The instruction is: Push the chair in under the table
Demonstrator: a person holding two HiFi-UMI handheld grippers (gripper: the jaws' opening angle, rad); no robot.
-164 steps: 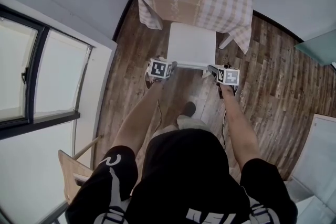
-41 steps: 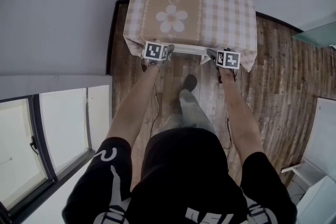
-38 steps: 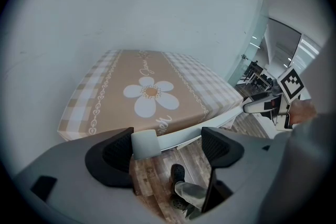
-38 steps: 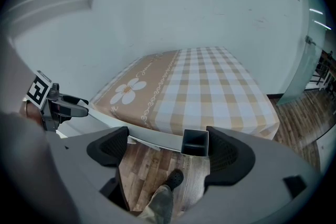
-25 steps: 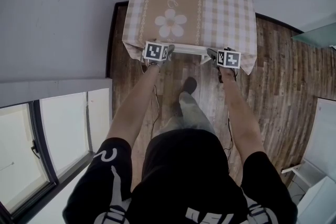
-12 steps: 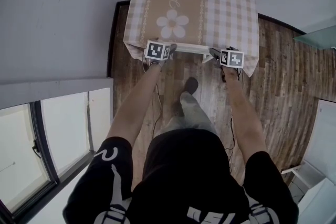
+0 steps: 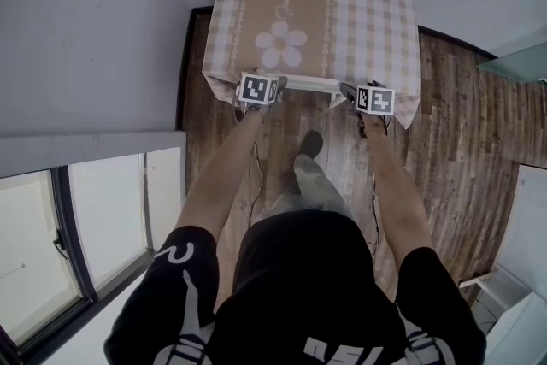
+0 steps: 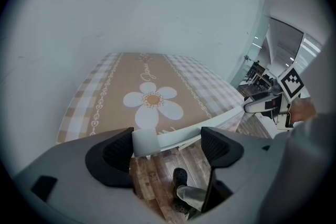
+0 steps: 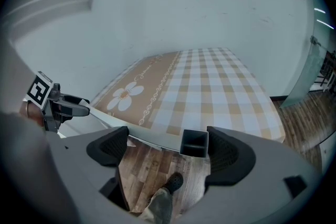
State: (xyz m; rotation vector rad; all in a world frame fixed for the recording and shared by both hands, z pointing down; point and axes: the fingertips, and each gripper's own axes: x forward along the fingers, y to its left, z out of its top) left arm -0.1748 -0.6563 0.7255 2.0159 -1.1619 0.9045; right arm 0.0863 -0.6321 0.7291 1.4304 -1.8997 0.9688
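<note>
Most of the white straight-backed chair (image 7: pixel 308 83) has been taken in beneath the square table (image 7: pixel 367 4), which is covered by a beige-and-white checked cloth with a printed daisy. Some seconds ago the whole seat was seen out on the brown plank floor (image 7: pixel 444 141); now only the top rail of the back is shown along the near table edge. Over the last second or so hardly any further travel can be made out (the head camera itself drifts a little). The push is therefore judged to be finished or all but finished, with letting go as the step that remains.

The left gripper (image 7: pixel 267 83) is held at the rail's left end and the right gripper (image 7: pixel 355 92) at its right end. In the left gripper view the fingers (image 8: pixel 113 155) are spread wide. The rail's white corner (image 8: pixel 144 141) is seen just inside one of them, touching or nearly so, and nothing is clamped. In the right gripper view the fingers (image 9: pixel 228 152) are likewise wide apart. The rail's far end (image 9: pixel 194 144) lies close against the inner face of one finger and is not squeezed between the two.
</note>
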